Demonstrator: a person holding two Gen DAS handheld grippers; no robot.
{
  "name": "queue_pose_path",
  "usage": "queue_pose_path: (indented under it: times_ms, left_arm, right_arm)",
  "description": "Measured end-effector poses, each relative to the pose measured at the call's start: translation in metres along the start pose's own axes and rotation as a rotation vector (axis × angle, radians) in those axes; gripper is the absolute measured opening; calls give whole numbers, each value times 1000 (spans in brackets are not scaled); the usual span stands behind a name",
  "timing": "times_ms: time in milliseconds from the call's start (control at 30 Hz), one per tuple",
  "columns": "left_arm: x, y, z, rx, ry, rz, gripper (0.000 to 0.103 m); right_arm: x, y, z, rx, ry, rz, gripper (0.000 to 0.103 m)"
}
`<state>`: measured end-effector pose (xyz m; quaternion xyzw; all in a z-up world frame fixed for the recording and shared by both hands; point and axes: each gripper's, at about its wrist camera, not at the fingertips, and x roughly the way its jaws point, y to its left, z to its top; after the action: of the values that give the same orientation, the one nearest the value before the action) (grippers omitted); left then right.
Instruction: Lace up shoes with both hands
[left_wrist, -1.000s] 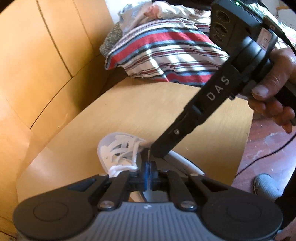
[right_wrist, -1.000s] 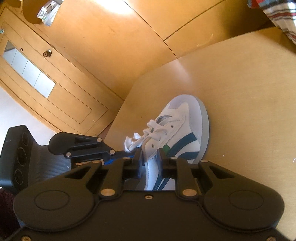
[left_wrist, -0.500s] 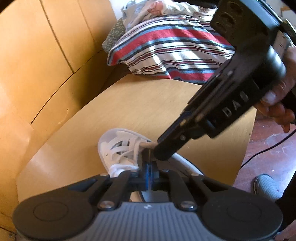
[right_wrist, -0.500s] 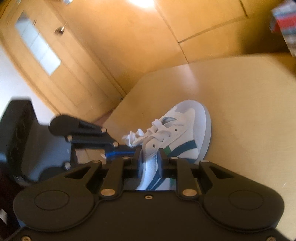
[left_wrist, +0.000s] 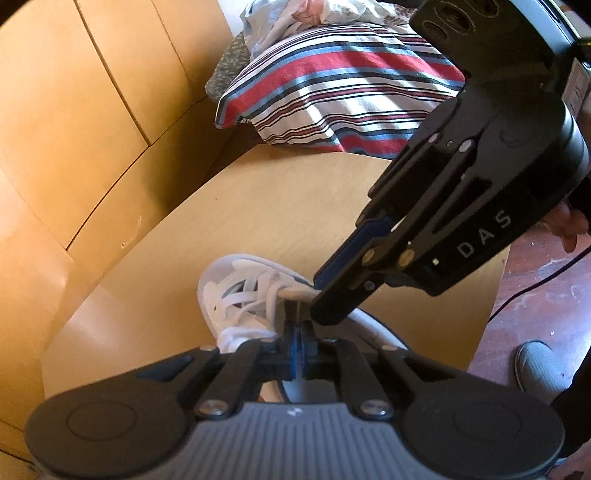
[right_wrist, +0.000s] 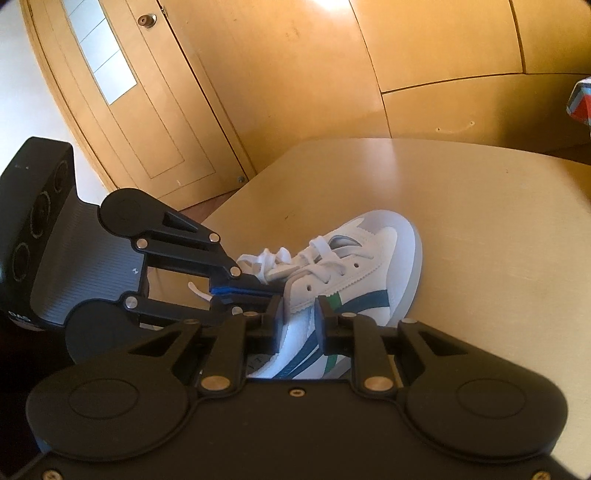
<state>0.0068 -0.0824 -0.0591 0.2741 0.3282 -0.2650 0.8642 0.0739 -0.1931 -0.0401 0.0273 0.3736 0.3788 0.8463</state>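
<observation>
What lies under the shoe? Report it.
The shoe rests on a wooden table, toe pointing away. The heel end and the tabletop right beneath it are hidden by the right tongs.

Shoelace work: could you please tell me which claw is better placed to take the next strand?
Likely the right claw: open, tips beside the laces; the left claw is shut on a strand.

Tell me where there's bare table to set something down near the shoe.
The table is bare past the shoe toe, up to the wall panels, and on the stretch towards the striped blanket. It is crowded at the laces, where the left gripper and right gripper meet.
</observation>
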Motion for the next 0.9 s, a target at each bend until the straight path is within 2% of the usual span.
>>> queue_pose_path:
  times_ms: [900]
  left_arm:
    - [-7,-1,-2,41,-15,-2,5]
  right_arm:
    - [4,-5,0,21,11,5,21]
